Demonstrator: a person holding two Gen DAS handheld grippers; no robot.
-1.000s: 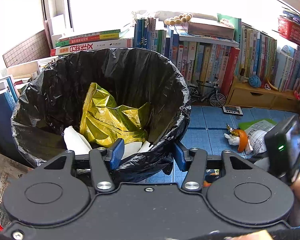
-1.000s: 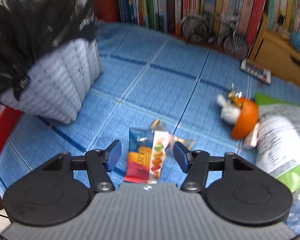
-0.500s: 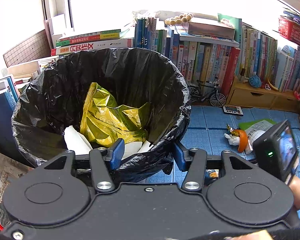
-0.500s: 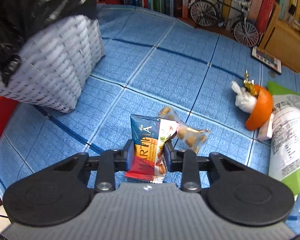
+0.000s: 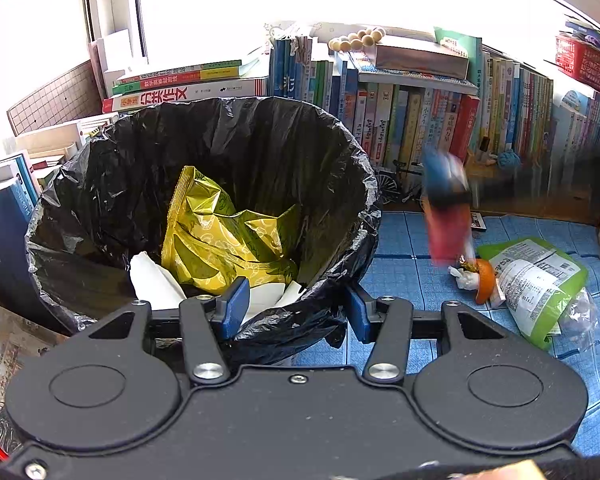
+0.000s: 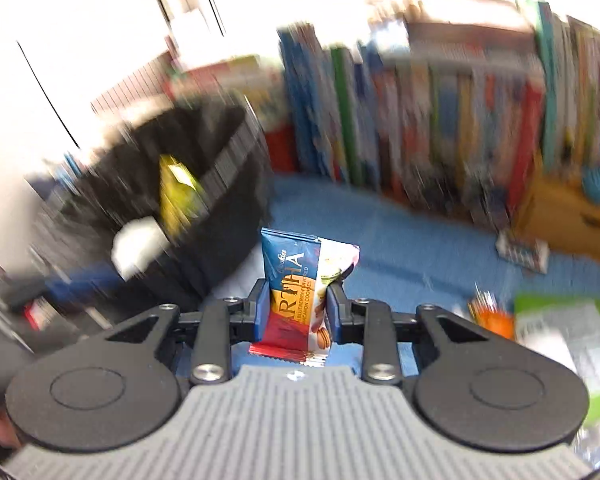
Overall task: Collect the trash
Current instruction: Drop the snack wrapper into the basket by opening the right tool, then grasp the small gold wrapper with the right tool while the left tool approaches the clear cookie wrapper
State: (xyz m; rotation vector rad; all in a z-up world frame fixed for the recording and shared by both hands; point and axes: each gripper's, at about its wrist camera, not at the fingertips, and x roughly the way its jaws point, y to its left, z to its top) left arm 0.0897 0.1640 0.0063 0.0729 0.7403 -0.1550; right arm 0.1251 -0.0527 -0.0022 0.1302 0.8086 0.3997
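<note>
A trash bin lined with a black bag fills the left wrist view, with a yellow snack bag and white paper inside. My left gripper straddles the bin's near rim, one finger inside and one outside, pinching the bag-covered edge. My right gripper is shut on a blue, red and white cookie packet, held upright in the air to the right of the bin. From the left wrist, that packet shows as a blur beside the bin's right rim.
On the blue mat lie an orange peel with tissue and a green and white plastic bag. Rows of books line the back, and stacked books stand left of the bin. A small wooden drawer unit stands at the right.
The right gripper closed on the cookie packet lying on the mat and lifted it up beside the bin. The left gripper and the bin stayed still.
</note>
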